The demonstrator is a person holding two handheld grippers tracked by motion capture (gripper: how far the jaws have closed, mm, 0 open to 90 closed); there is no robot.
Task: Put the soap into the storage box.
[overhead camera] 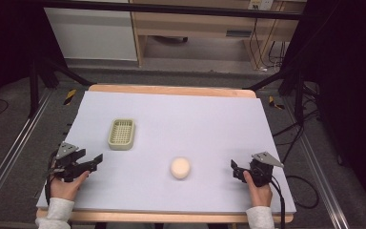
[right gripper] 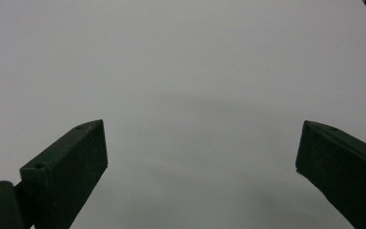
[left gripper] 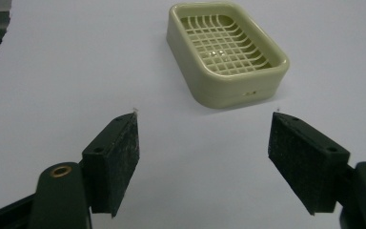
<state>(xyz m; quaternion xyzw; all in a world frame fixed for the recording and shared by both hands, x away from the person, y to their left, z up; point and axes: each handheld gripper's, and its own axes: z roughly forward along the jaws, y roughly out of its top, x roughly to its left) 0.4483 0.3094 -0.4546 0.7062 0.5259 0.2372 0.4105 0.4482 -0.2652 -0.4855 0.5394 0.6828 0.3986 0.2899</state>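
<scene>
A pale green soap dish point(overhead camera: 122, 134) with a grid bottom lies on the white table cover, left of centre; in the left gripper view the soap dish point(left gripper: 226, 52) sits ahead of the jaws and a little to the right. A round cream-coloured soap bar point(overhead camera: 180, 168) rests near the middle front. My left gripper point(overhead camera: 91, 159) is held at the front left, jaws apart, nothing between them point(left gripper: 205, 160). My right gripper point(overhead camera: 235, 170) is held at the front right, to the right of the bar, jaws wide over bare cover point(right gripper: 202, 157).
The white cover point(overhead camera: 209, 119) spans the wooden table point(overhead camera: 171, 89). Black frame legs and cables stand on the floor to both sides. A wooden cabinet stands beyond the far edge.
</scene>
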